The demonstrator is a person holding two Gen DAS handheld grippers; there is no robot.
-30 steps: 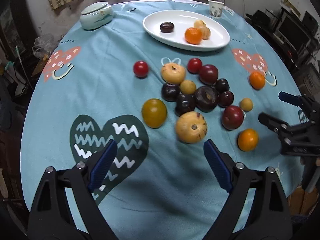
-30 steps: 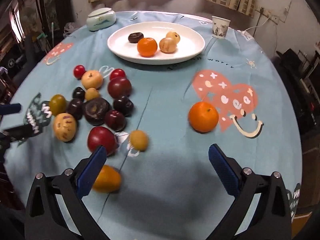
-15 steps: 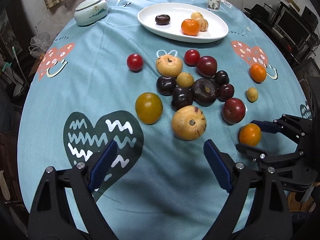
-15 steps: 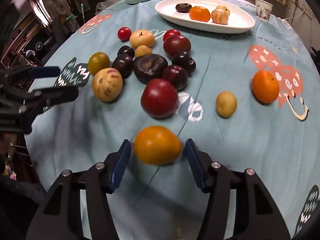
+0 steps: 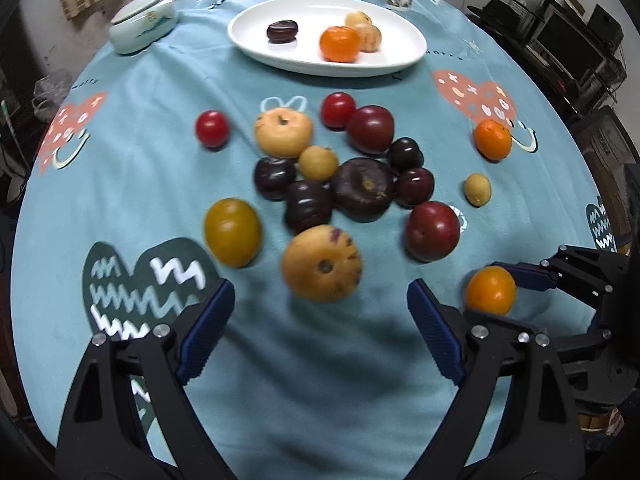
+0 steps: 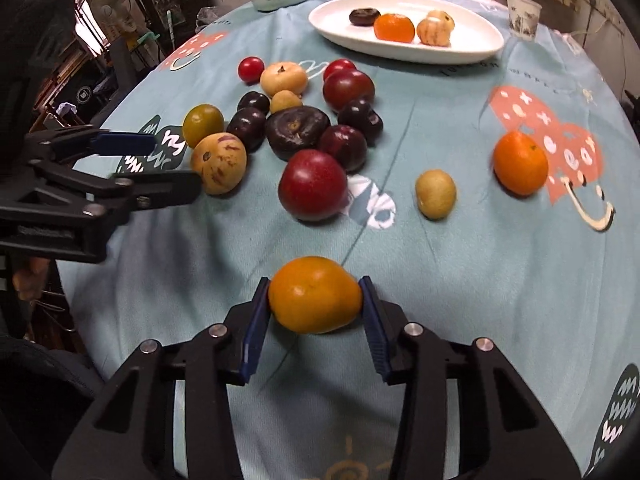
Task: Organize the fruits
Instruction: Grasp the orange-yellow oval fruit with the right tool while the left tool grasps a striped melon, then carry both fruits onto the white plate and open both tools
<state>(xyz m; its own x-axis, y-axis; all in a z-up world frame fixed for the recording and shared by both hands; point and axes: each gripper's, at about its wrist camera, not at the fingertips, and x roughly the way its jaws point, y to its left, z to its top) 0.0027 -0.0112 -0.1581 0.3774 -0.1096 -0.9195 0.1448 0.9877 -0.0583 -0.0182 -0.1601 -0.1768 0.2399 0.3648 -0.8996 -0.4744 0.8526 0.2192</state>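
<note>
I have the orange tomato [image 6: 315,294] pinched between my right gripper's [image 6: 315,300] pads at lower centre, jaws just closed, ready for the white plate [image 6: 472,46] at upper right. My left gripper [image 5: 320,320] hangs spread before the speckled melon [image 5: 322,263]. The tomato's underside is hidden, so I can't tell if it's lifted.

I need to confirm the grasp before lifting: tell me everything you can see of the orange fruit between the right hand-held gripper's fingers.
The orange fruit is smooth, glossy and slightly oval, deep orange shading to yellow underneath, with no stem visible. It sits at the near edge of the teal tablecloth, apart from the other fruit. The right hand-held gripper has just been closing on it, and both blue pads now press its sides. Whether it has left the cloth I cannot tell. The left wrist view shows it the same way.
</note>
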